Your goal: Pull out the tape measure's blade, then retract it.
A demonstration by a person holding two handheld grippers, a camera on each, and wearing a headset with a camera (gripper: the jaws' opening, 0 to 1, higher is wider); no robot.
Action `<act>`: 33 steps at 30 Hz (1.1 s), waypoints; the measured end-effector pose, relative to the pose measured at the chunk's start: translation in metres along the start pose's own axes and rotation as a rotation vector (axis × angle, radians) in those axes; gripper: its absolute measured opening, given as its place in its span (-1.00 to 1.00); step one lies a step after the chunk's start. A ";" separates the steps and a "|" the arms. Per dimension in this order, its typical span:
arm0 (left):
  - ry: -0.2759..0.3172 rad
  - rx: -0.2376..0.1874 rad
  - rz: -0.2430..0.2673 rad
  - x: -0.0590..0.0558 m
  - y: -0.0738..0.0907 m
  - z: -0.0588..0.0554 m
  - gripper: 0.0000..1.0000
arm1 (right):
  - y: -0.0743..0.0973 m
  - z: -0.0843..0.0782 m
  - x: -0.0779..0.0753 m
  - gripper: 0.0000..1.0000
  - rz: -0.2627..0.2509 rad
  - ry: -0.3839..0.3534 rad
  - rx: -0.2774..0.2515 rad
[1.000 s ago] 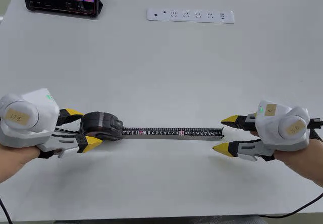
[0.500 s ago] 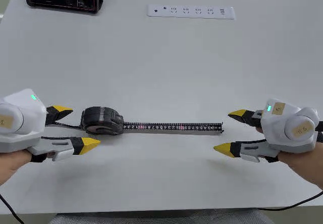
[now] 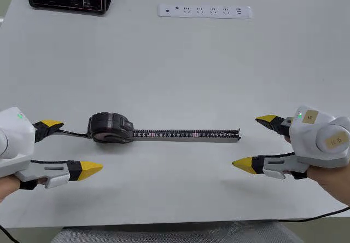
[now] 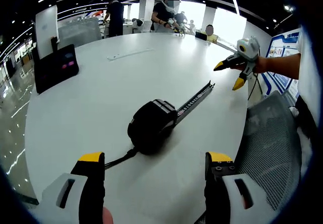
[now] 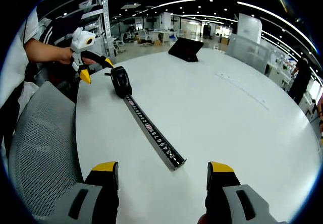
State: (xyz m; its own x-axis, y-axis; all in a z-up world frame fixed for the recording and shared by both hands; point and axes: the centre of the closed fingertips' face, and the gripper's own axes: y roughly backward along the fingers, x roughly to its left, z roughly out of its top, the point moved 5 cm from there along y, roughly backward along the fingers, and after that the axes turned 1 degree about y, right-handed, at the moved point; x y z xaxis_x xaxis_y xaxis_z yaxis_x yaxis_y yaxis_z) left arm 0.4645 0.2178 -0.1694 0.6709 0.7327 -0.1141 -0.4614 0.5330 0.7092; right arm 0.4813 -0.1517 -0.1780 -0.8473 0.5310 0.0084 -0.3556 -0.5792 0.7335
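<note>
We see the tape measure lying on the white table. Its black case sits just ahead of the left gripper, whose jaws gape wide and hold nothing. A thin black strap trails from the case toward that gripper. The blade lies flat, drawn out toward the right gripper, and its hooked end stops short of those jaws, which also stand wide apart and empty. Black and red numbers run along the blade, too small for us to read.

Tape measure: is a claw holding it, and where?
No. The left claw and right claw are open, apart from the black round tape measure.
</note>
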 end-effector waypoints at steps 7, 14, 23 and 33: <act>0.015 -0.008 0.000 -0.008 0.005 -0.006 0.65 | 0.007 -0.003 0.001 0.54 -0.021 -0.017 -0.009; 0.028 -0.022 0.012 -0.010 0.010 -0.010 0.70 | 0.012 -0.006 0.002 0.62 -0.035 -0.030 -0.024; 0.028 -0.058 0.018 -0.014 0.017 -0.014 0.77 | 0.016 -0.013 0.009 0.71 -0.041 -0.029 -0.039; 0.046 -0.086 0.037 -0.017 0.023 -0.022 0.88 | 0.018 -0.017 0.016 0.81 -0.047 -0.054 -0.048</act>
State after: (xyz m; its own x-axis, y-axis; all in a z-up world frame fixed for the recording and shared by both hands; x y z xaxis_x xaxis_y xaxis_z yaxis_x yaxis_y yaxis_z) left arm 0.4296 0.2274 -0.1666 0.6259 0.7703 -0.1220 -0.5349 0.5378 0.6517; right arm 0.4548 -0.1642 -0.1755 -0.8072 0.5901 0.0129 -0.4138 -0.5813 0.7006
